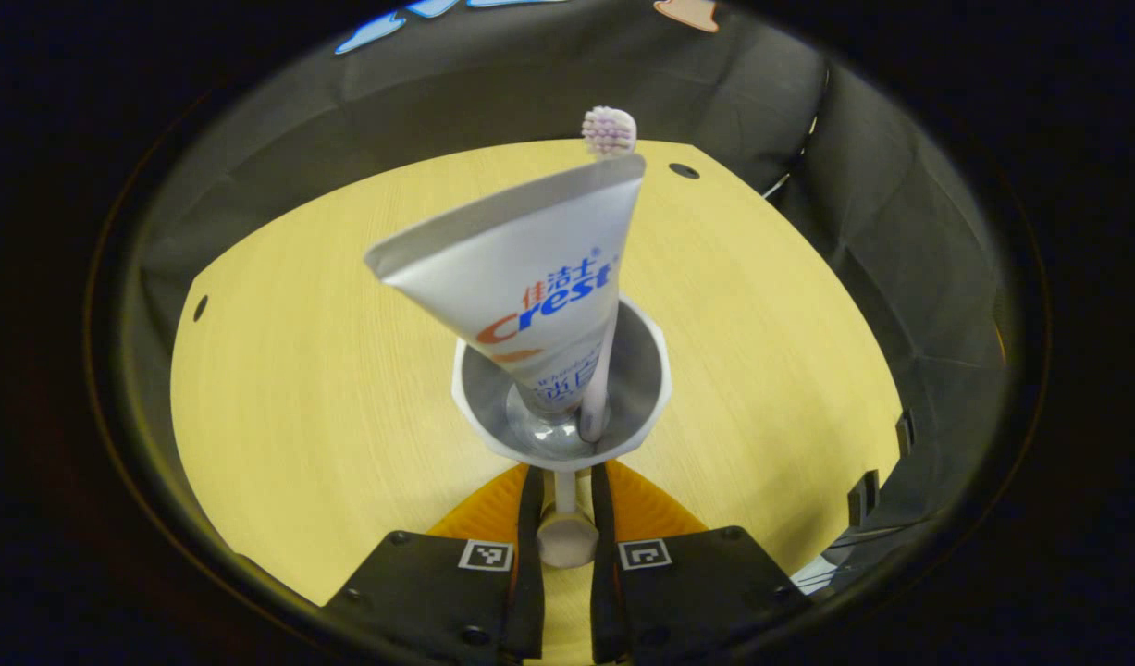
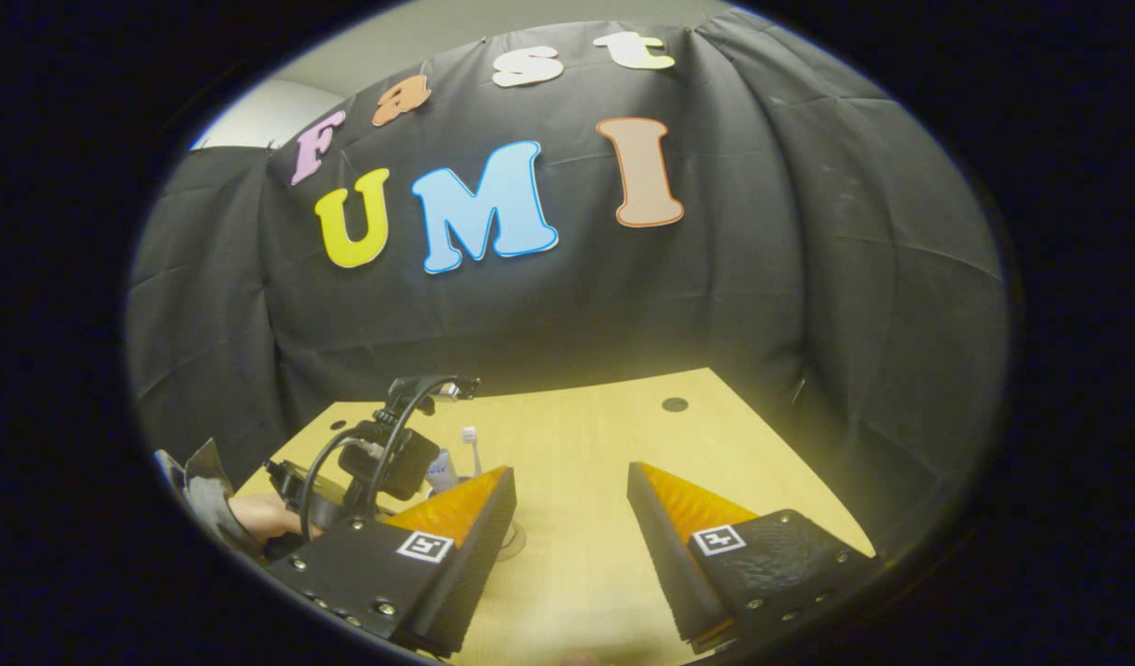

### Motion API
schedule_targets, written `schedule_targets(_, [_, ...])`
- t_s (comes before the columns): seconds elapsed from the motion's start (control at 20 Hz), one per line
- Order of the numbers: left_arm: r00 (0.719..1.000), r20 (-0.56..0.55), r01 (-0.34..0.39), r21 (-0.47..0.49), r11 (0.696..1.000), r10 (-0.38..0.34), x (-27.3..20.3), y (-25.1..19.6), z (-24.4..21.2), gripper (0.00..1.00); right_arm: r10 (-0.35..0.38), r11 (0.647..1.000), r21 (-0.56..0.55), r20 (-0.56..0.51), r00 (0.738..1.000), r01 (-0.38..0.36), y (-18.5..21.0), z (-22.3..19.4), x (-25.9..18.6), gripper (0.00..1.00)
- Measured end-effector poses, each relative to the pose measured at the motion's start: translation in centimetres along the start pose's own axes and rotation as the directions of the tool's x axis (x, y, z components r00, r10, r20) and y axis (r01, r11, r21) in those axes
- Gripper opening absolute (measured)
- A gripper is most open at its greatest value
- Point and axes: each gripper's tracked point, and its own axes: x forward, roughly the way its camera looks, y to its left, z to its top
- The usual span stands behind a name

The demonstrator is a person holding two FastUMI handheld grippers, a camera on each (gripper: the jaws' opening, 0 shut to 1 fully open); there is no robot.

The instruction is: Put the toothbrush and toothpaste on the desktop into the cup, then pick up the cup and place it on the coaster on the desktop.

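- The table (image 1: 326,388) is pale yellow wood-grain with small dark holes near its far corners (image 1: 684,170); black cloth (image 1: 493,83) walls it in on the far side and both flanks.
- In the left gripper view, the left gripper (image 1: 564,527) has its two fingers drawn in close on the white handle (image 1: 564,518) of the cup (image 1: 641,370), pressing it from both sides.
- The cup is held above the table's middle; the toothpaste (image 1: 521,277) leans in it, crimped end up, and the toothbrush (image 1: 608,131) stands beside it, bristles topmost.
- In the right gripper view, the right gripper (image 2: 572,504) hangs over the table's near edge, fingers spread wide with nothing between them.
- Towards the table's left edge there, the other gripper (image 2: 382,462) shows with a hand (image 2: 262,516) behind it.
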Motion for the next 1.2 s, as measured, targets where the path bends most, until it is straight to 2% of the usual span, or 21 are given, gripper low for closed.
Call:
schedule_targets(0.45, [1.0,-0.009,-0.03,0.024,0.999,0.03,0.2,-0.3,-0.1,0.3,0.0,1.0,0.023,-0.01,1.0,0.0,-1.0,-0.4,-0.2,0.79])
schedule_targets(0.55, [1.0,-0.002,-0.019,0.007,1.0,0.019,0.1,-0.4,0.0,0.34,0.009,1.0,0.016,-0.01,1.0,-0.009,-0.9,-0.3,-0.2,0.79])
schedule_targets(0.7, [1.0,0.025,0.002,-0.042,0.999,-0.001,-1.6,-0.4,-0.7,0.32,0.032,0.999,0.008,-0.005,0.999,-0.032,-0.6,0.1,-0.1,0.79])
schedule_targets(0.75, [0.999,0.037,0.007,-0.054,0.999,-0.005,-2.0,-0.6,-1.0,0.41,0.043,0.999,0.005,-0.002,0.999,-0.043,-0.4,0.4,0.0,0.79])
schedule_targets(0.8, [0.999,0.052,0.012,-0.064,0.998,-0.009,-2.6,-0.8,-1.2,0.44,0.054,0.999,-0.002,0.0,0.999,-0.054,-0.3,0.6,0.0,0.79])
schedule_targets(0.85, [0.997,0.072,0.01,-0.073,0.997,-0.005,-3.4,-0.6,-1.3,0.53,0.068,0.998,-0.011,0.003,0.998,-0.068,0.0,0.8,0.1,0.79])
schedule_targets(1.0, [0.988,0.155,0.018,-0.102,0.995,-0.002,-7.1,-0.5,-1.5,0.7,0.108,0.993,-0.044,0.02,0.994,-0.107,0.7,1.8,0.2,0.79])
schedule_targets(1.05, [0.982,0.191,0.021,-0.104,0.994,0.0,-8.6,-0.5,-1.4,0.66,0.118,0.992,-0.055,0.026,0.993,-0.117,1.0,2.1,0.4,0.79])
schedule_targets(1.2, [0.951,0.305,-0.022,-0.085,0.996,0.048,-13.3,0.6,-0.8,0.77,0.122,0.992,-0.048,0.025,0.992,-0.121,1.4,2.4,0.8,0.79])
